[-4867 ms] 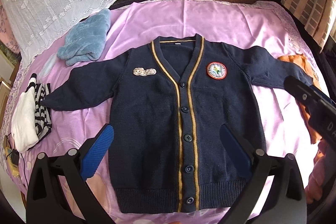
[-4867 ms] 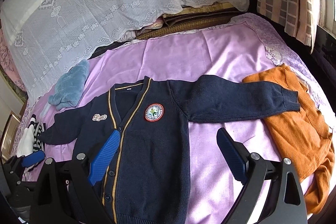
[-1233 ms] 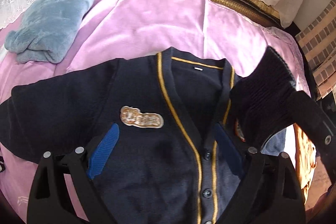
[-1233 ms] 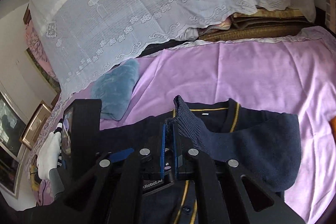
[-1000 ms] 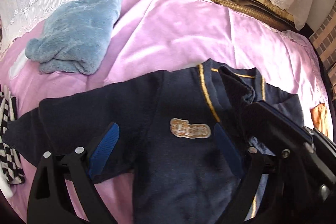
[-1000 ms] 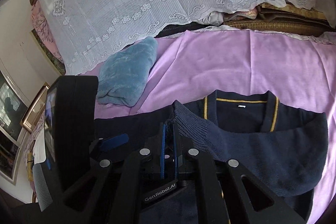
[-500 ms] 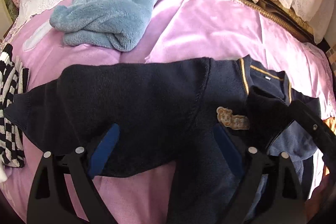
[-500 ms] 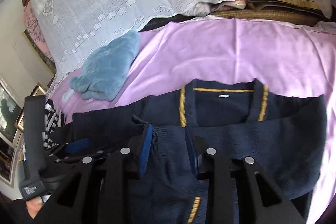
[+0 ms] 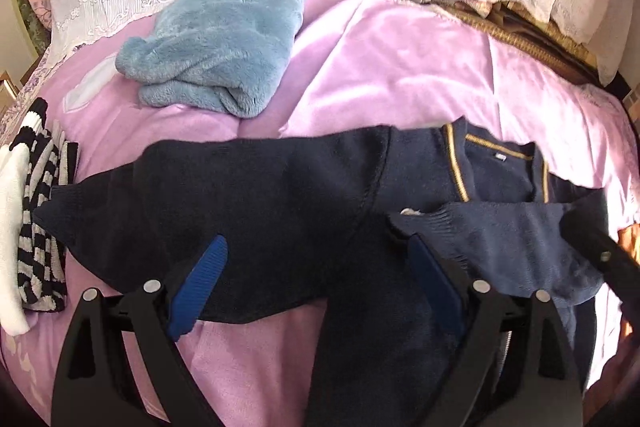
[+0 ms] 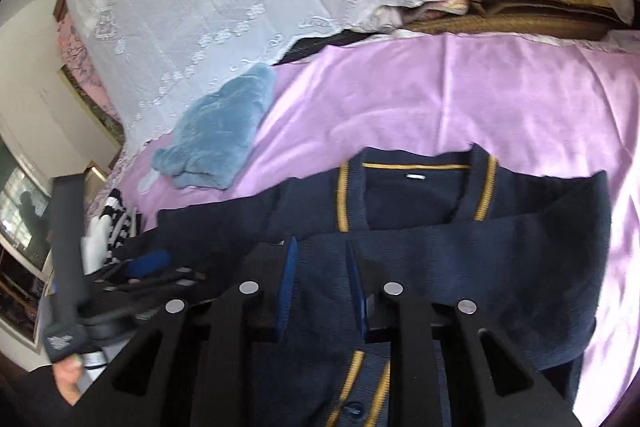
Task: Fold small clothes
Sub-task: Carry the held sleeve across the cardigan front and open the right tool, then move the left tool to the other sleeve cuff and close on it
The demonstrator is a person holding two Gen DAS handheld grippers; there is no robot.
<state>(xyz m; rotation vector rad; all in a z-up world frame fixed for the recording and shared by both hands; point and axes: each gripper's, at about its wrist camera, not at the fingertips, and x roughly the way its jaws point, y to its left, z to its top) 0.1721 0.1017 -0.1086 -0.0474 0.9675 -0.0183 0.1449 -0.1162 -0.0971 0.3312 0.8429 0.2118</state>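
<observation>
- The bed has a pink sheet.
- The navy cardigan lies flat on it, one sleeve folded across its chest.
- Your left gripper is wide open above it.
- Your right gripper is closing, gripping nothing.

A navy knitted cardigan with gold trim lies spread on the bed's lilac sheet, one sleeve folded across its chest. Behind it sits a crumpled fluffy blue garment; a striped black-and-white knit lies left of its outstretched sleeve.
</observation>
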